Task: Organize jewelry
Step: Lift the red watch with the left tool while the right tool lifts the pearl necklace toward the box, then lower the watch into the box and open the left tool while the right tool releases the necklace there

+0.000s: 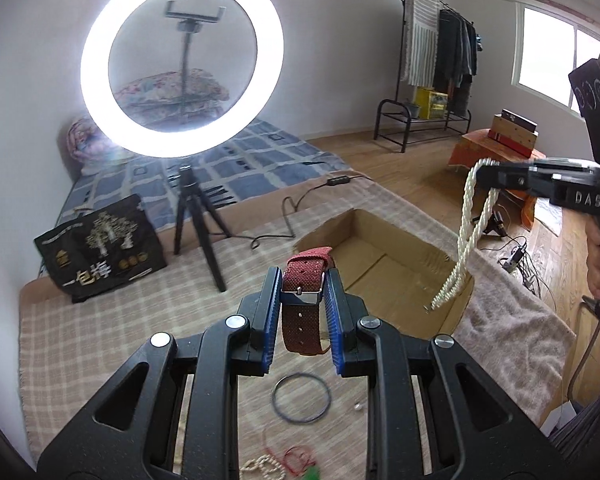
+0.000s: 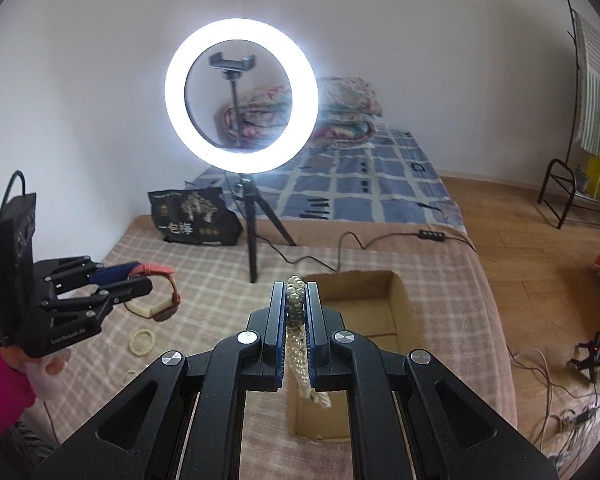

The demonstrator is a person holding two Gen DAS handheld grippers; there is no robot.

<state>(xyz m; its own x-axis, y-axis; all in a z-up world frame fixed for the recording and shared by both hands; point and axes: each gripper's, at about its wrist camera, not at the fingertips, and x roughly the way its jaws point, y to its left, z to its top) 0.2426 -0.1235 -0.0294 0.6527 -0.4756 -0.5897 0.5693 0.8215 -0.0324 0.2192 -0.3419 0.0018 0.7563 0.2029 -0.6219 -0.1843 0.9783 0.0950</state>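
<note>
My left gripper (image 1: 302,286) is shut on a red woven watch strap (image 1: 305,320) with a metal buckle, held above the checked cloth left of the cardboard box (image 1: 388,268). It also shows in the right wrist view (image 2: 140,280) with the strap (image 2: 162,272). My right gripper (image 2: 296,296) is shut on a white pearl necklace (image 2: 300,356), which hangs down over the open box (image 2: 360,312). In the left wrist view the right gripper (image 1: 488,172) holds the necklace (image 1: 466,240) dangling over the box's right wall.
A dark bangle (image 1: 300,398), a small bead (image 1: 357,405), a pearl strand (image 1: 260,466) and red thread (image 1: 300,458) lie on the cloth. A cream bead bracelet (image 2: 142,340) lies there too. A ring light on a tripod (image 2: 242,96), a black bag (image 2: 194,216) and a cable (image 2: 340,248) stand behind.
</note>
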